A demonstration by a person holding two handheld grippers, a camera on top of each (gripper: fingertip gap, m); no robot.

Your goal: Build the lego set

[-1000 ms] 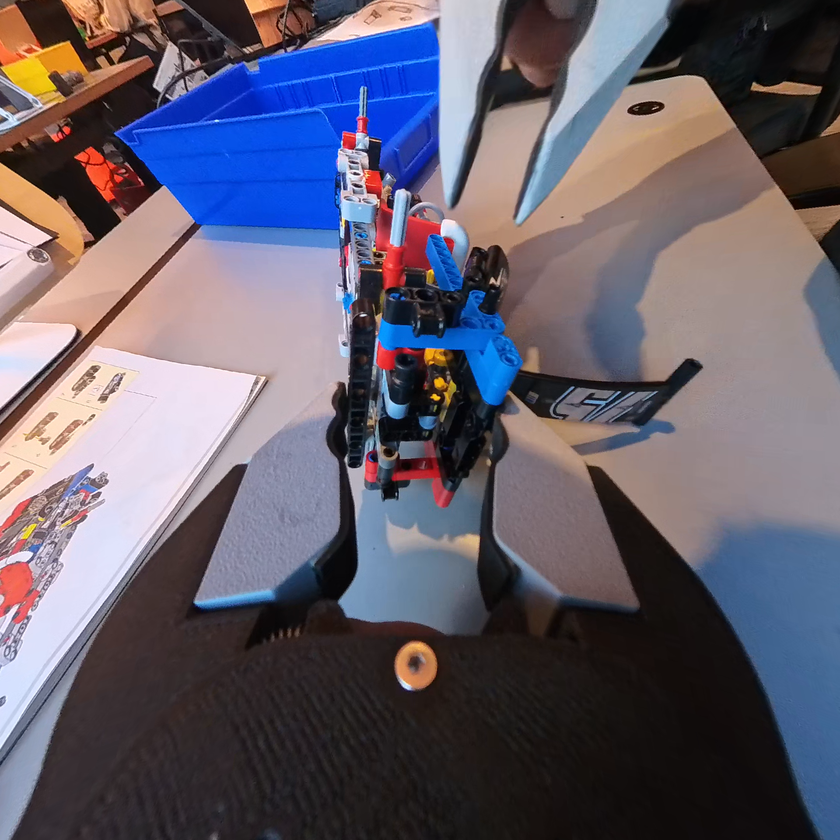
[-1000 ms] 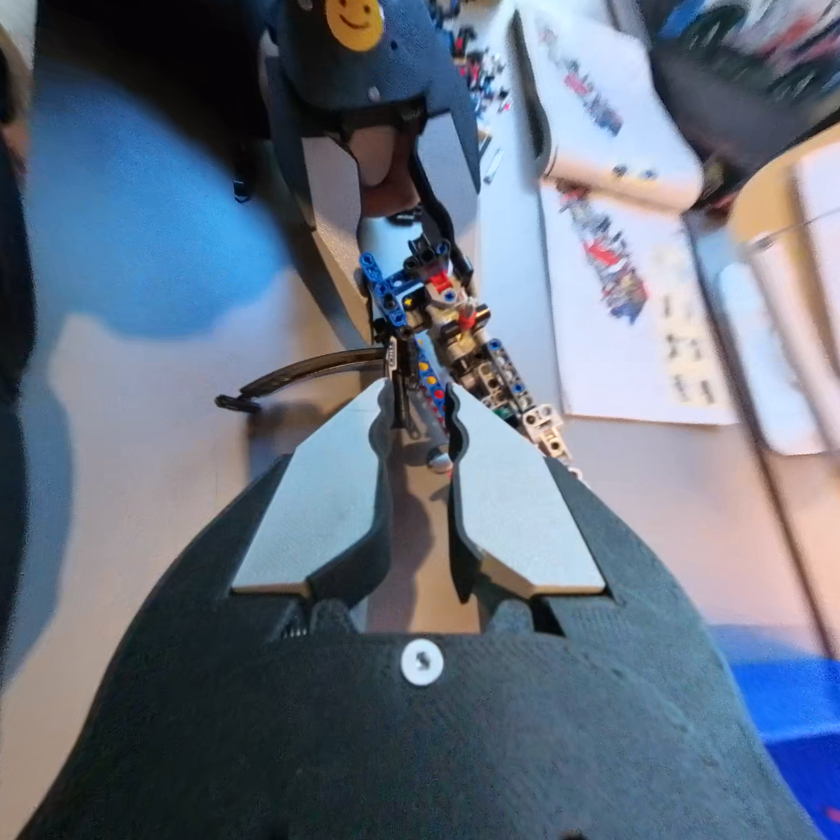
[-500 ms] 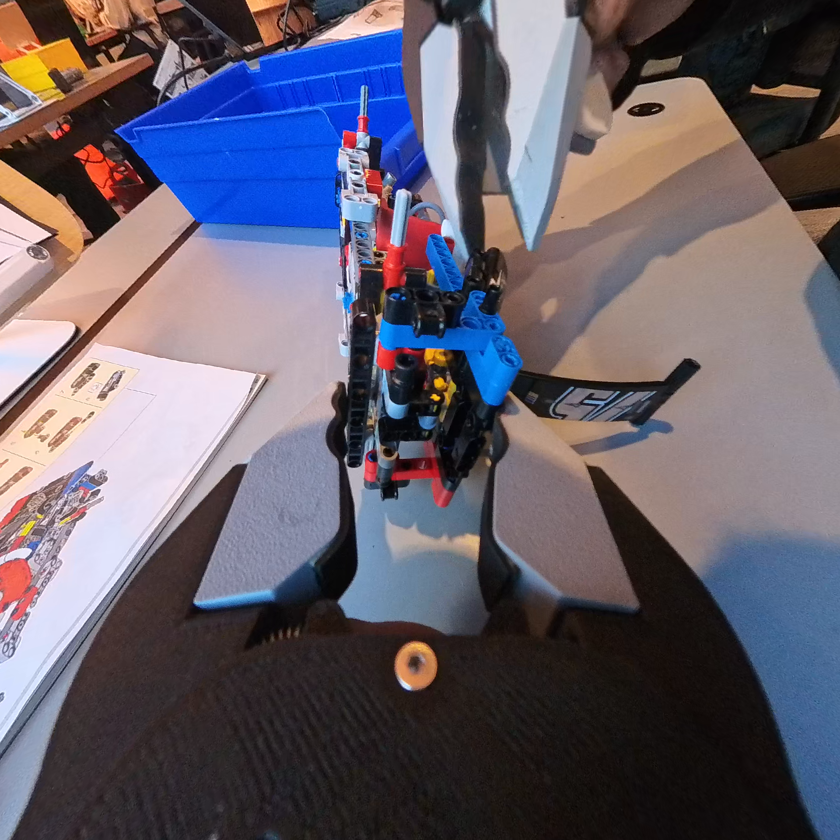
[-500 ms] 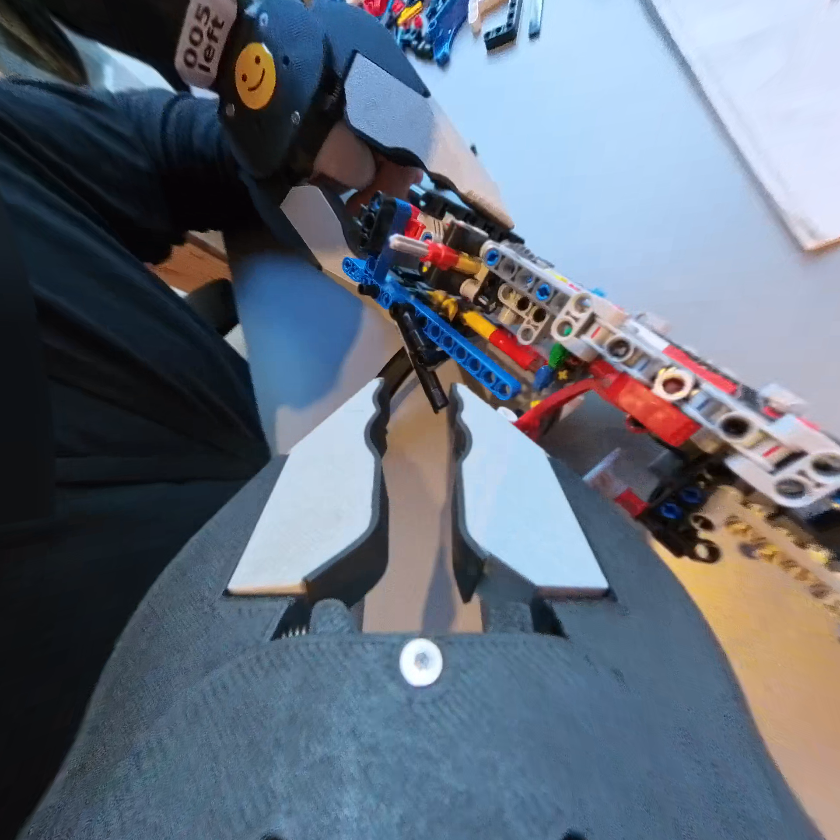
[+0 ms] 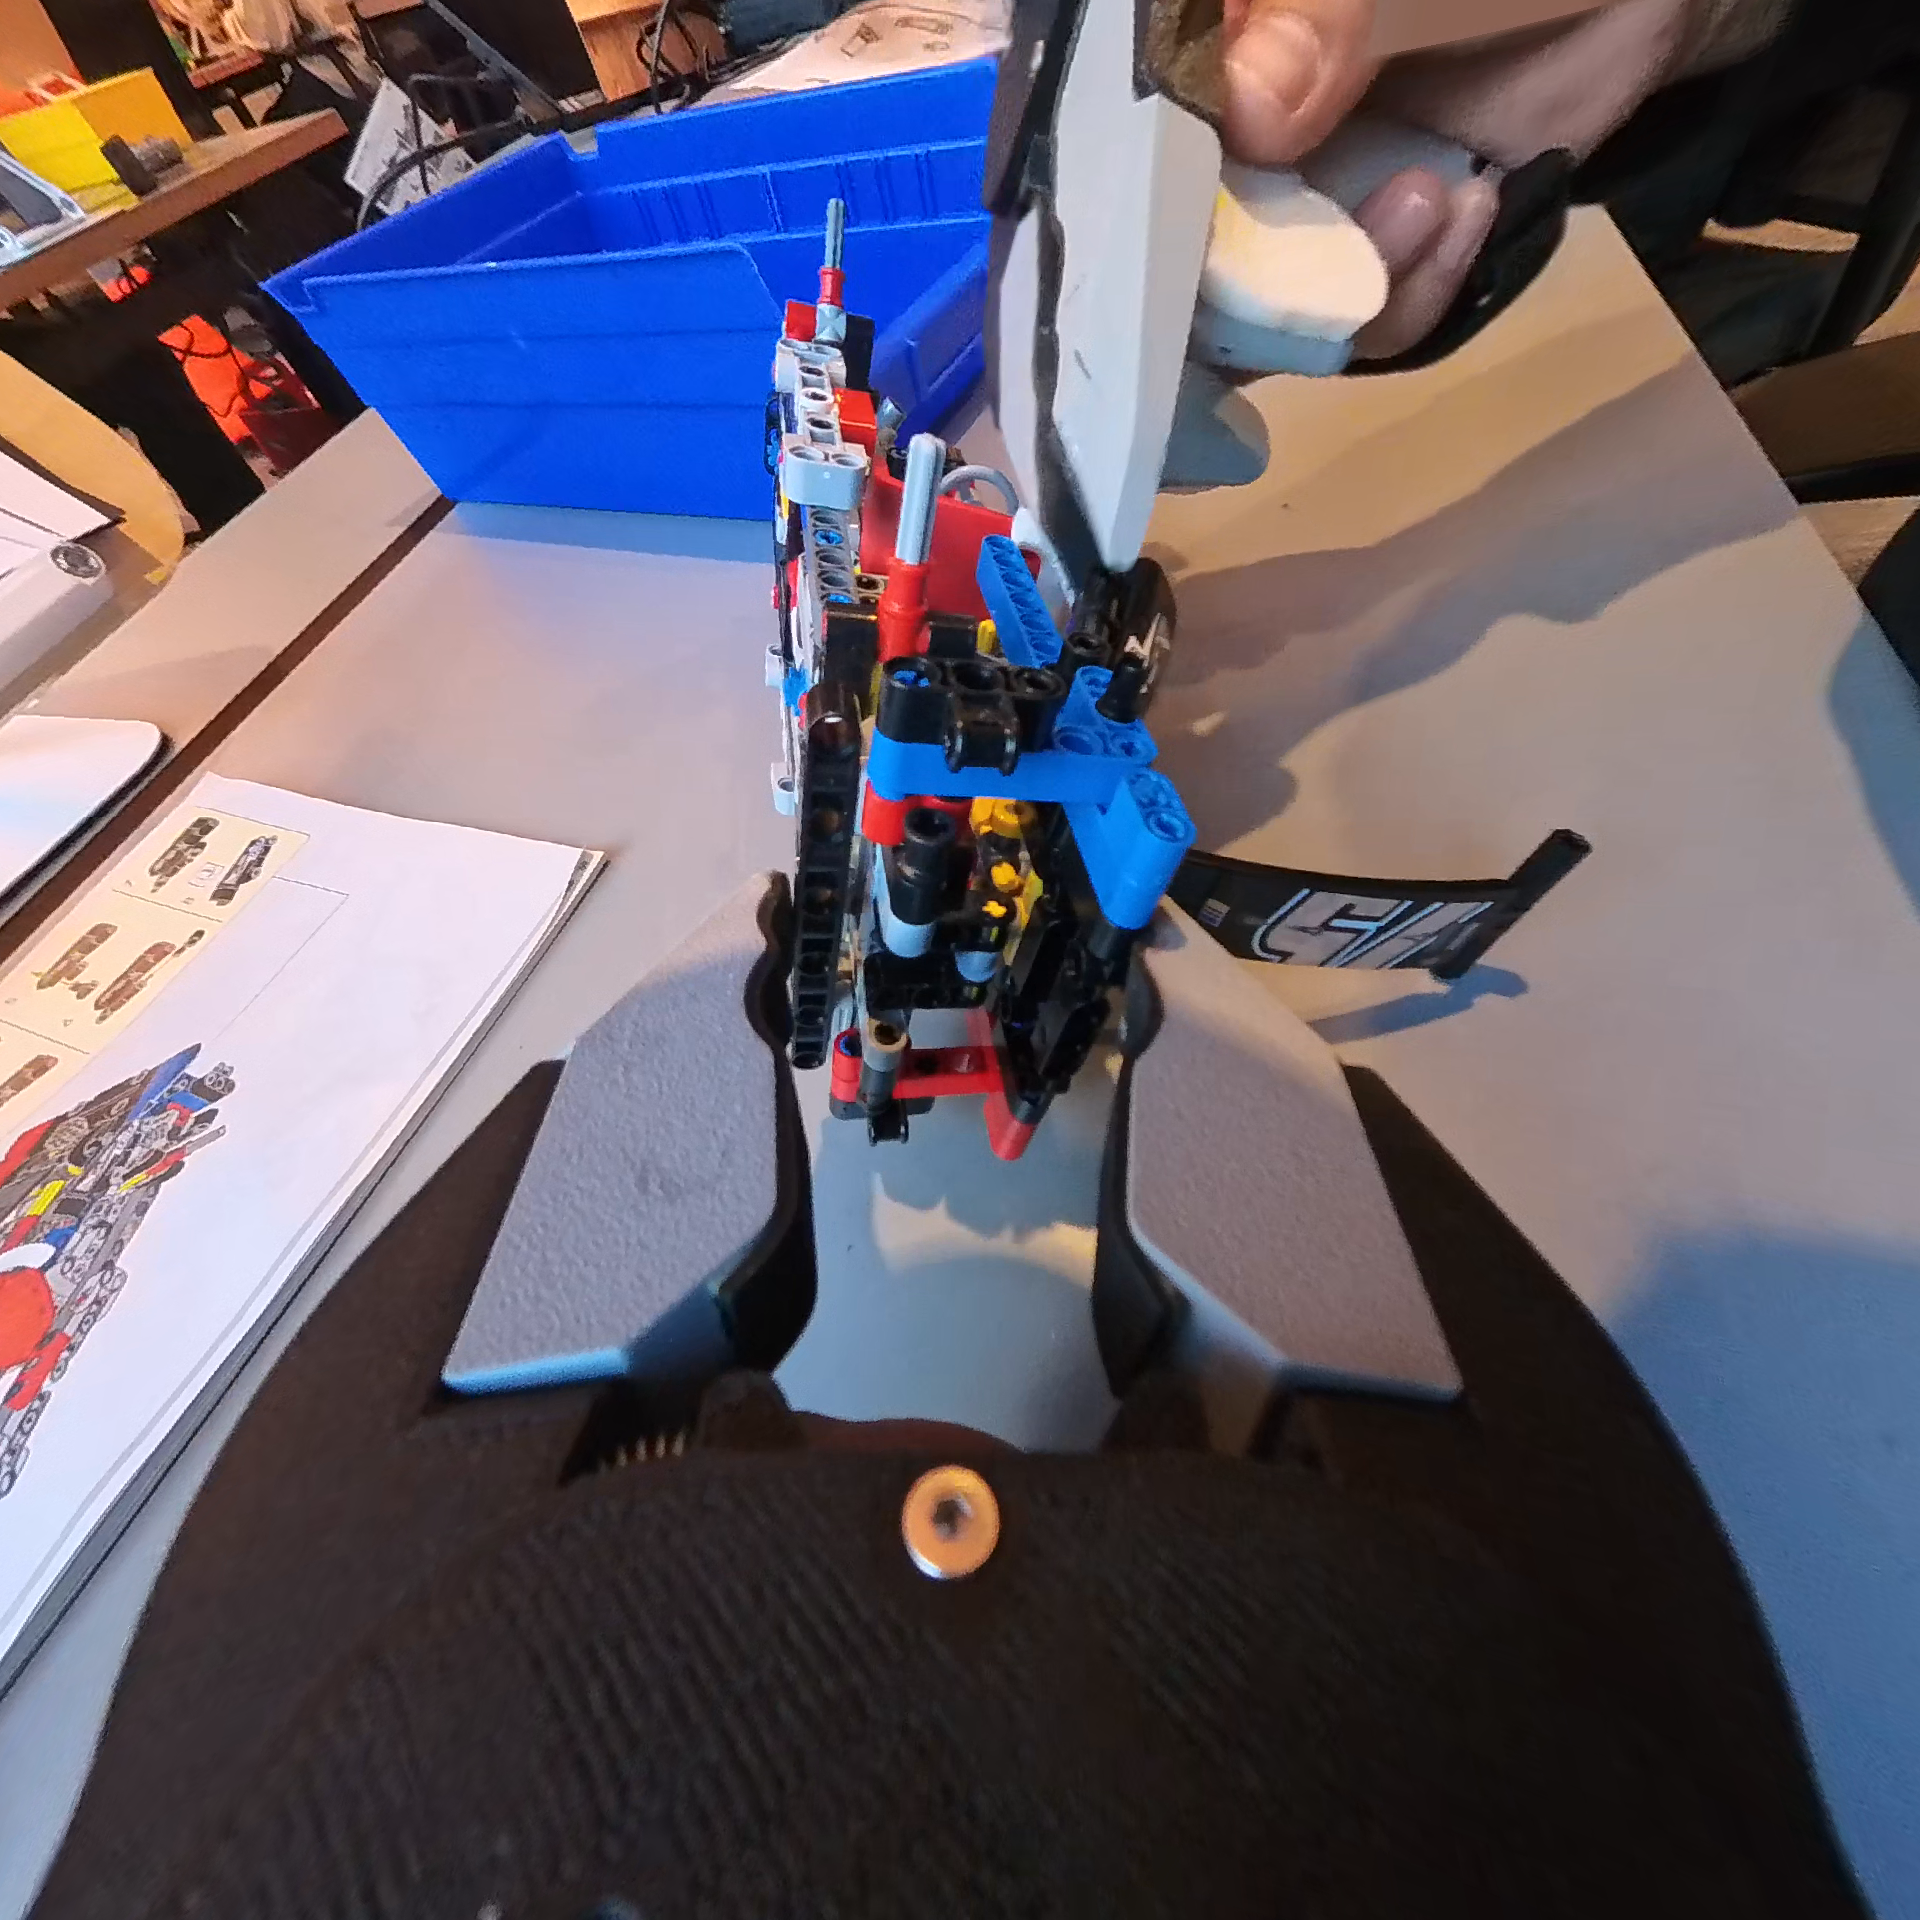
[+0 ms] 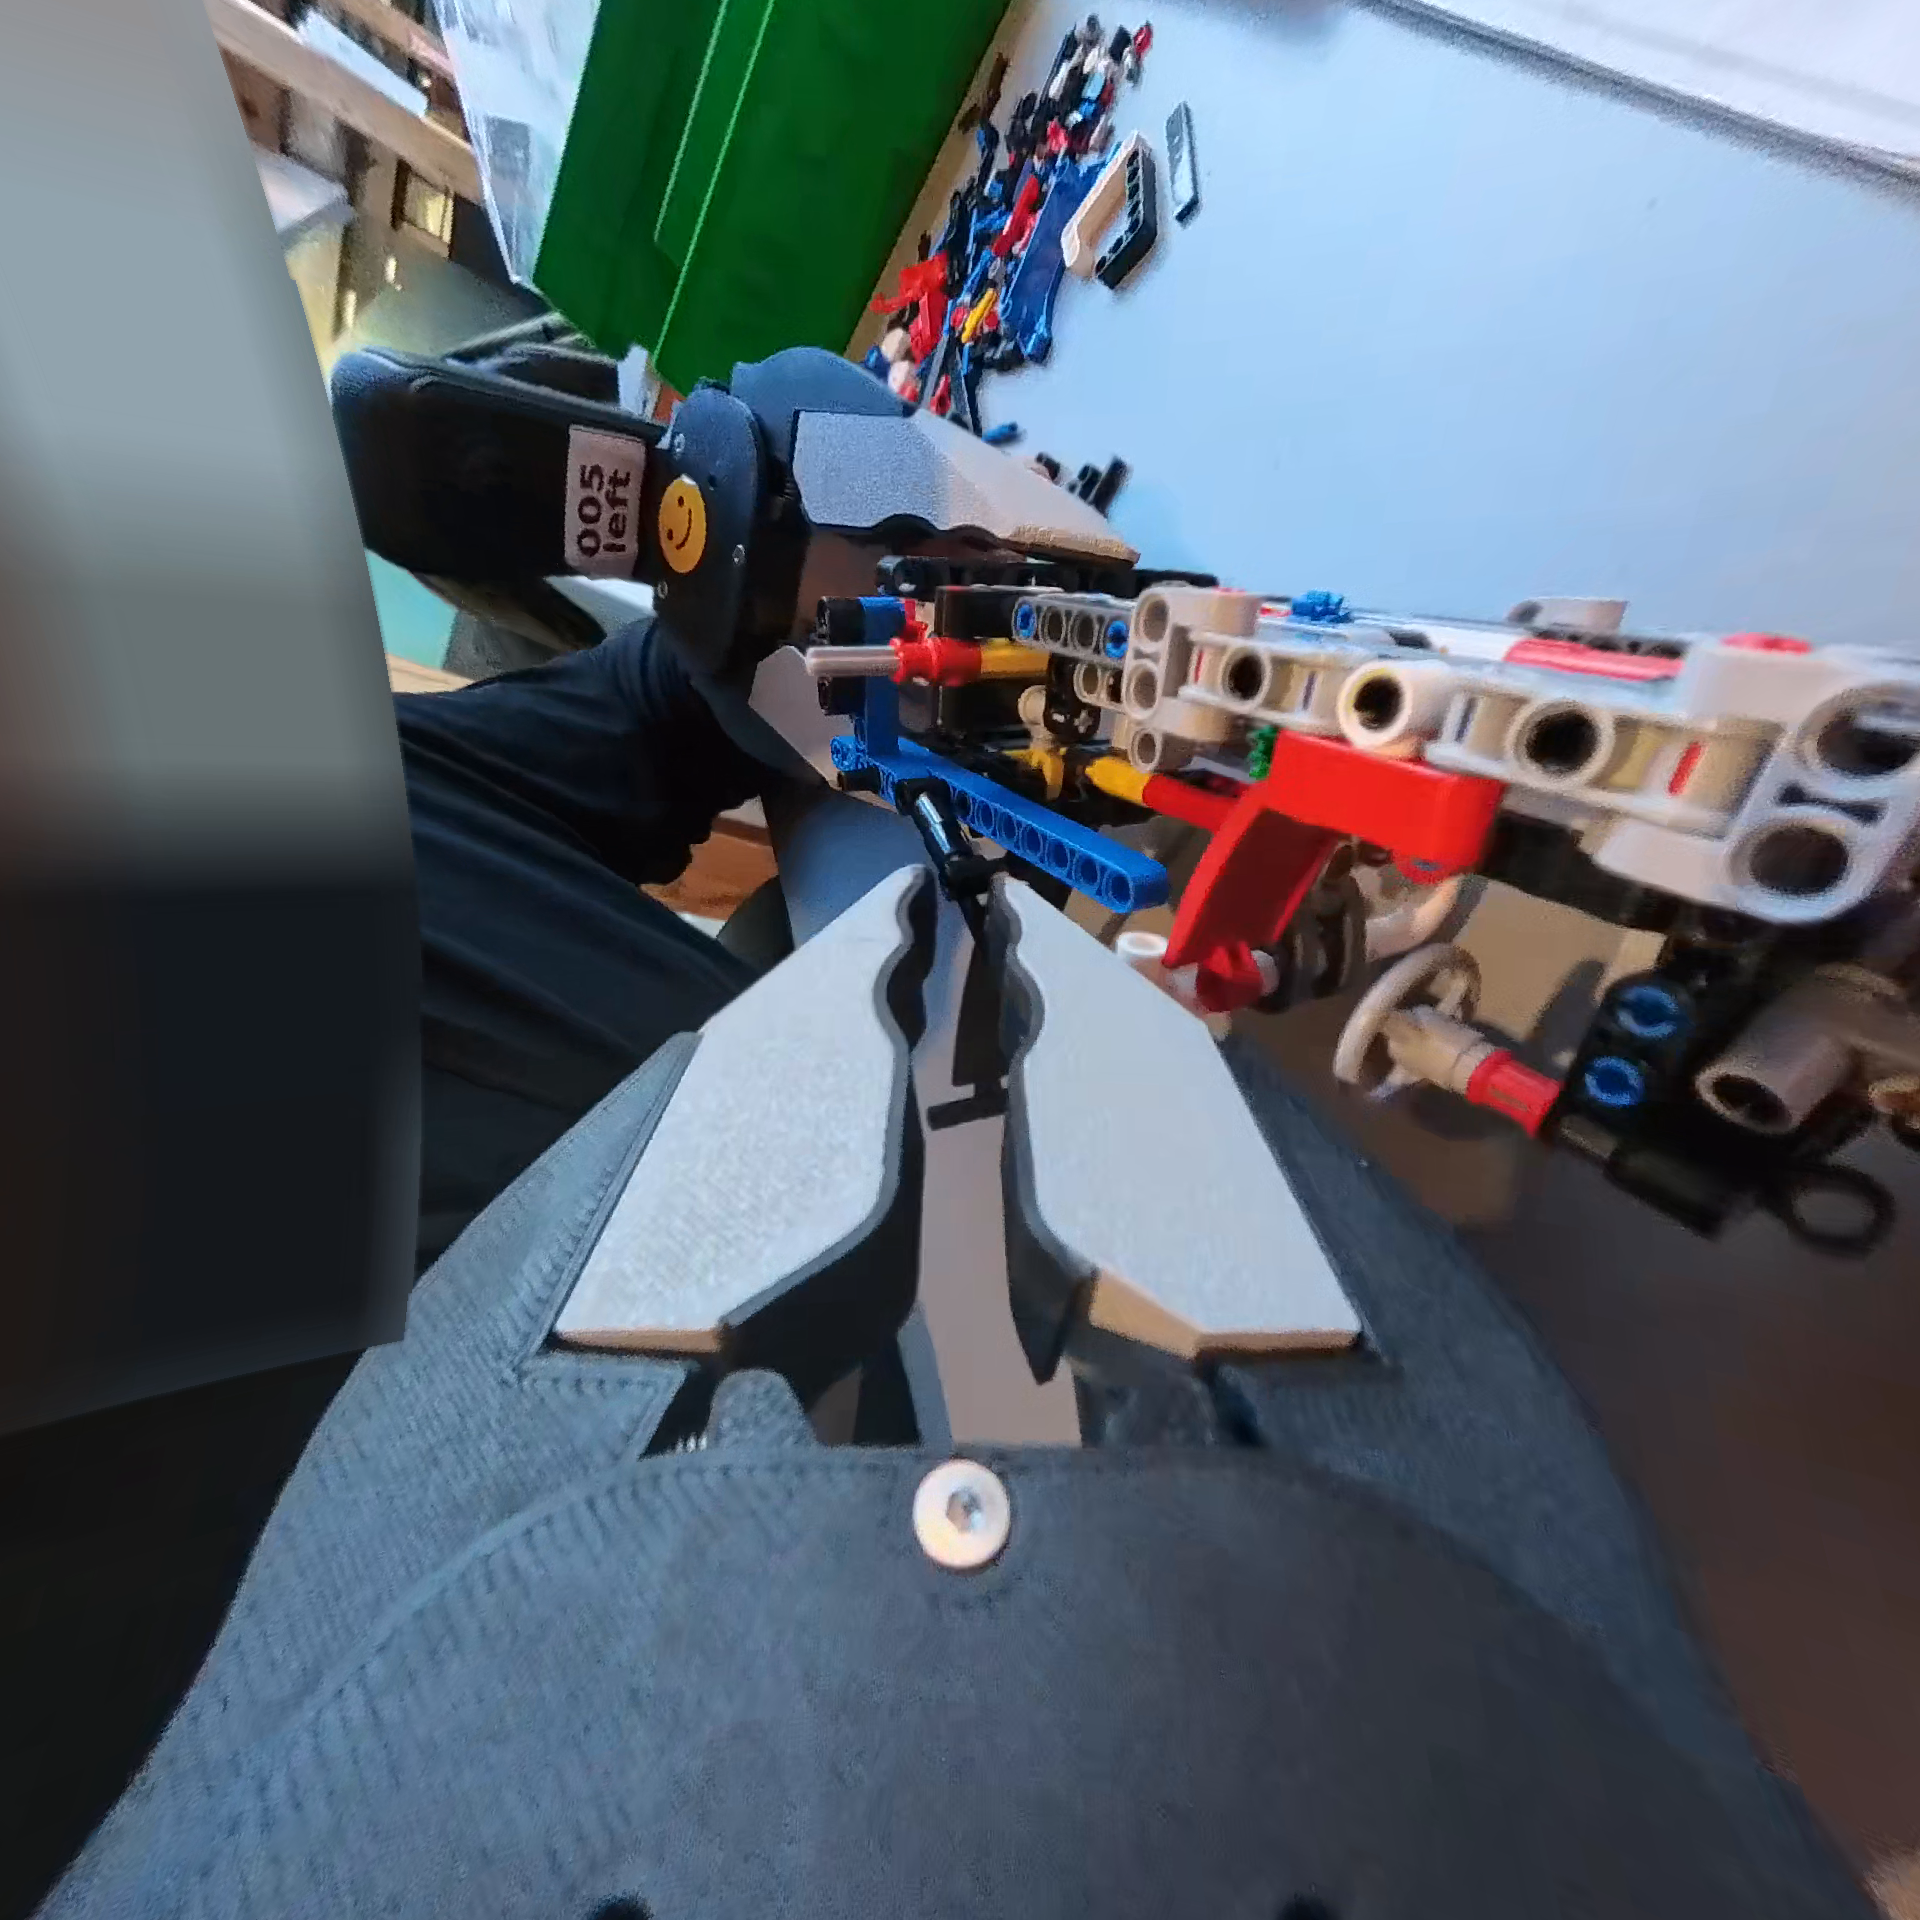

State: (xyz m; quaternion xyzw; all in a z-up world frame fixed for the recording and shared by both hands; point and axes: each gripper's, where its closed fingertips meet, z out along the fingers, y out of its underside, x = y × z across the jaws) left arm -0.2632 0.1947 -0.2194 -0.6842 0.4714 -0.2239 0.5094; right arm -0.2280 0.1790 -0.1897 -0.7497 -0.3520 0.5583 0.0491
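Your left gripper (image 5: 951,940) is clamped on the near end of the lego model (image 5: 935,727), its two grey fingers pressed against the model's sides and holding it on edge over the grey table (image 5: 1558,675). Take that model as your landmark. Your right gripper (image 6: 961,904) comes down on it from above, its jaws drawn in tight around a thin black piece (image 6: 951,831) that meets the model's long blue beam (image 6: 1039,842) (whether the piece is fully seated you cannot tell from here). In the left wrist view that gripper's tips touch the model's top right edge, beside a short blue beam.

Behind the model stands a blue bin (image 5: 623,312), its front wall just past the model's far end. To the model's left lies the open instruction booklet (image 5: 260,987), flat on the table. To its right, just beside the model's near end, a curved black panel (image 5: 1371,914) with a silver sticker rests on the table. In the right wrist view, a heap of loose pieces (image 6: 1018,239) lies well beyond the model, near a green bin (image 6: 748,177).
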